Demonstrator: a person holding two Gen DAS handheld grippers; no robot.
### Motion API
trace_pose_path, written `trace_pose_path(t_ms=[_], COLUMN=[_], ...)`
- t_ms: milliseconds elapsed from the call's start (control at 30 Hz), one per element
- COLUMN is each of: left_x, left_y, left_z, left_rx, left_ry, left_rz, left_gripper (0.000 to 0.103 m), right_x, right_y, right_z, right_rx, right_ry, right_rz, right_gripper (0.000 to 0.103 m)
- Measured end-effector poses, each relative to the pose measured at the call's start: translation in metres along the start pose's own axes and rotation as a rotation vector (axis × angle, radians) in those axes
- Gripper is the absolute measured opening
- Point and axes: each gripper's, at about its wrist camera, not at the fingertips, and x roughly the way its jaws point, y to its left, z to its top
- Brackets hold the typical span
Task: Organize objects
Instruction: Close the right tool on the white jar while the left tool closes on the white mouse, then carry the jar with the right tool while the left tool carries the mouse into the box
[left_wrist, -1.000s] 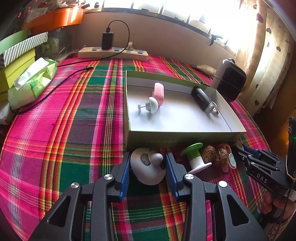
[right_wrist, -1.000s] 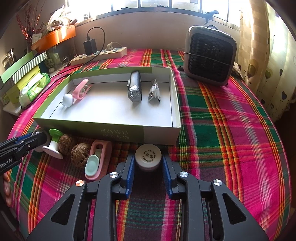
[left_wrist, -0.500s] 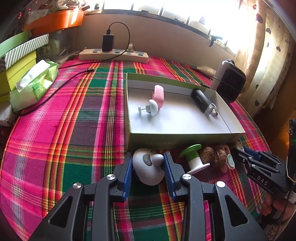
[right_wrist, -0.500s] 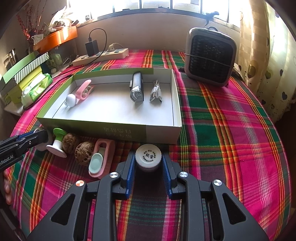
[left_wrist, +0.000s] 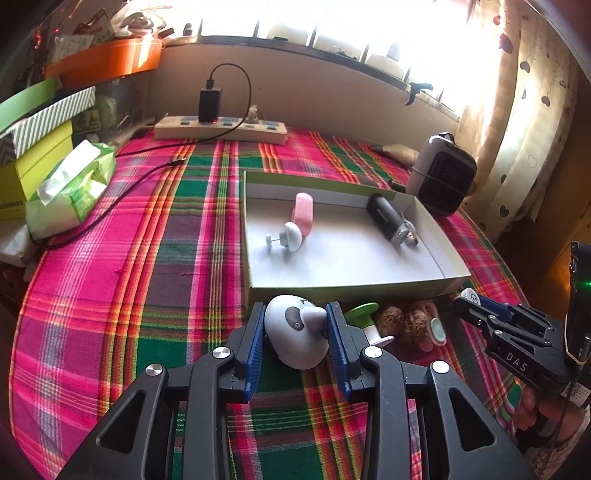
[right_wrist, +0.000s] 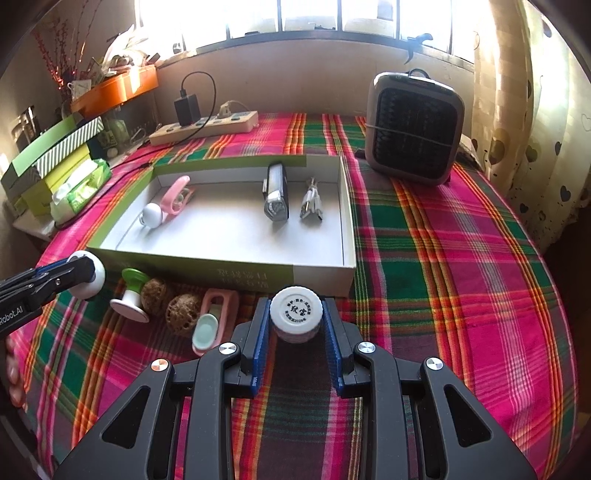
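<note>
Left wrist view showed the left gripper (left_wrist: 295, 328) pinching a white toy (left_wrist: 295, 332) on the plaid tablecloth (left_wrist: 122, 266), just in front of the open box (left_wrist: 351, 288). The right gripper (right_wrist: 295, 325) clamped a small white jar (right_wrist: 296, 314) beside the box's near wall.

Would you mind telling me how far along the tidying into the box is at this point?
Done: the box already holds a pink clip, a white knob, a black device and a cable.
In hand: the left tongs grip a white toy; the right tongs grip a white jar.
Left: a green spool, two woven balls and a pink holder outside.
</note>
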Motion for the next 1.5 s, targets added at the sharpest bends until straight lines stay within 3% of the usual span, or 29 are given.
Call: trace_pose_path(t_ms=[567,1000,1500], left_x=[0.015,0.060,0.109], left_y=[-0.032,-0.048,-0.054], left_z=[0.046,0.081,0.100], left_rx=[0.099,0.133,0.155], left_ry=[-0.006,0.040,0.103], left_rz=[-0.053,-0.085,-0.056], left_gripper=[0.030,0.030,0.030], right_x=[-0.002,0.035,0.060], right_y=[0.000,-0.002,-0.004], right_z=[0.033,0.056,0.058], right_rx=[-0.024,-0.055,-0.077], right_ry=[-0.047,-0.003,0.042], right_rz=[0.012,0.029,0.035], right_gripper=[0.029,0.029,0.029])
